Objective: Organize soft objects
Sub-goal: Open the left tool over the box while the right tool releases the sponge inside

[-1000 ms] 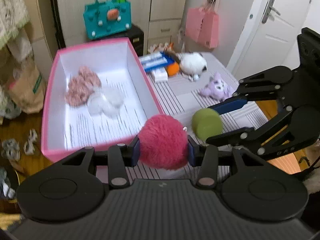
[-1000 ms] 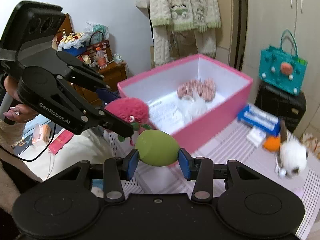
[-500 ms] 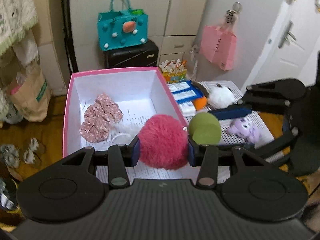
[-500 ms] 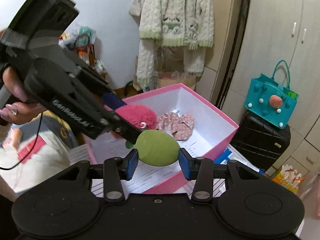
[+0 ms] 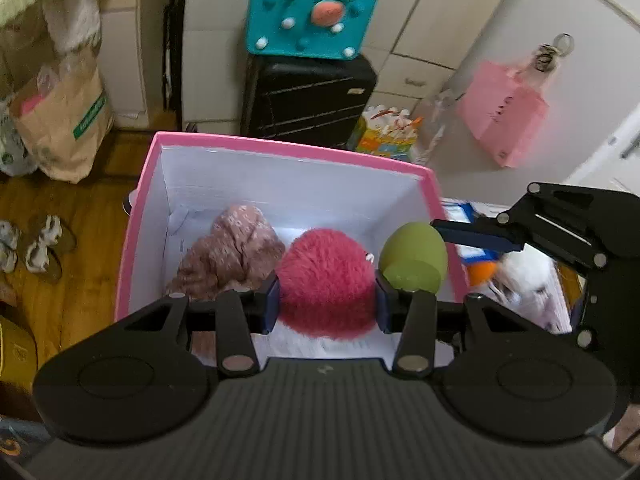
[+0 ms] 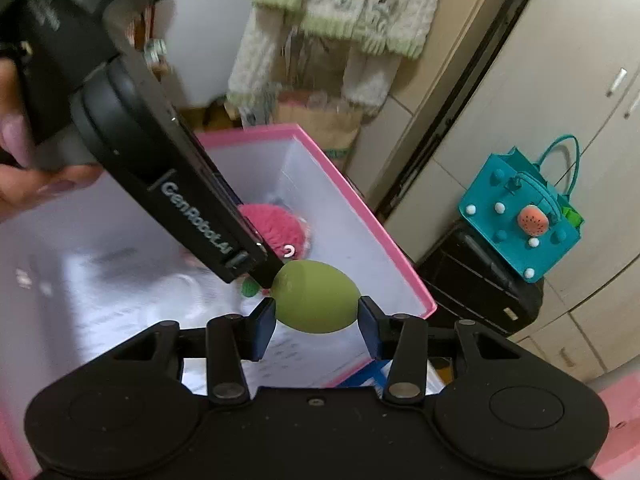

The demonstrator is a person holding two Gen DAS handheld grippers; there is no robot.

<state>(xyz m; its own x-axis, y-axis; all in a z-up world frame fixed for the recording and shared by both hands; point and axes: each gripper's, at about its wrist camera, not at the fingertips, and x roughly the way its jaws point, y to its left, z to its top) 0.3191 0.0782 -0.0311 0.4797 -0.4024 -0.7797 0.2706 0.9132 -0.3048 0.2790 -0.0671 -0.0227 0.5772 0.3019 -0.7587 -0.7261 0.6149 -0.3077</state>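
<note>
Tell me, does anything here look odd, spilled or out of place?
Nothing stands out. The left hand-held gripper holds a pink pompom and the right hand-held gripper a green egg, both over the pink box, where a scrunchie lies.

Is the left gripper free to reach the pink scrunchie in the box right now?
Probably not: the left gripper is shut on the red pompom. The pink scrunchie lies uncovered just beyond it in the pink box.
</note>
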